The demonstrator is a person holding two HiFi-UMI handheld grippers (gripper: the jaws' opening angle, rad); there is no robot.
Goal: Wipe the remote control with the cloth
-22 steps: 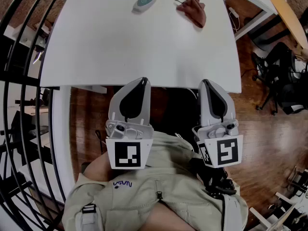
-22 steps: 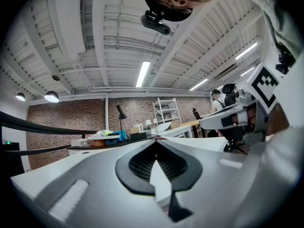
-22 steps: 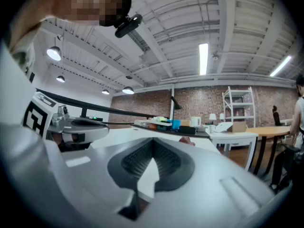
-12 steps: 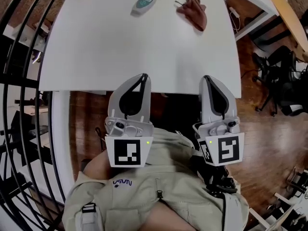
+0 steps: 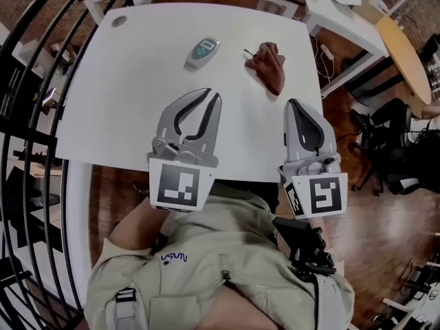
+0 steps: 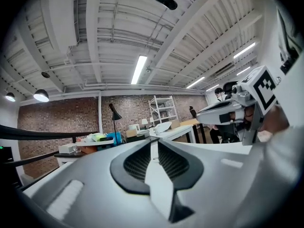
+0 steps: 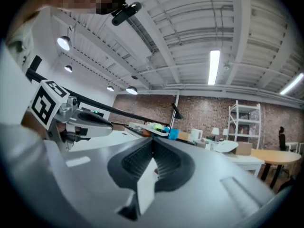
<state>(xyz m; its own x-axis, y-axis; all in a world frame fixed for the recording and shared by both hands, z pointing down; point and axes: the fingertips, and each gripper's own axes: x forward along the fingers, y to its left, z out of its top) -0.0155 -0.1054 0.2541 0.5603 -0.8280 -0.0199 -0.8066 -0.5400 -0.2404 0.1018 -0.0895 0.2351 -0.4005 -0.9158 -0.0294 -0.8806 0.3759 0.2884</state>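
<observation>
Our left gripper (image 5: 212,99) and right gripper (image 5: 295,106) hang well short of the grey-and-green oval plastic remote control (image 5: 202,52) on the white worktop (image 5: 117,108), jaws clenched and empty. The crumpled reddish-brown cloth (image 5: 268,66) lies near the remote's right. Arriving unopened, we would probably shove cloth or remote away.

Matt plastic, soft cloth, polished wood.

The table (image 5: 137,81) top is smooth, matt white. The remote (image 5: 202,52) is pale plastic with a slight sheen. The cloth (image 5: 269,67) is soft reddish-brown fabric, crumpled. The left gripper (image 5: 212,95) and right gripper (image 5: 294,102) are matt grey plastic, their pads (image 6: 137,164) black and ribbed. The floor (image 5: 371,208) is glossy wood boards, the railing (image 5: 27,135) looks like black metal, and the trousers (image 5: 220,253) are beige woven cloth.
</observation>
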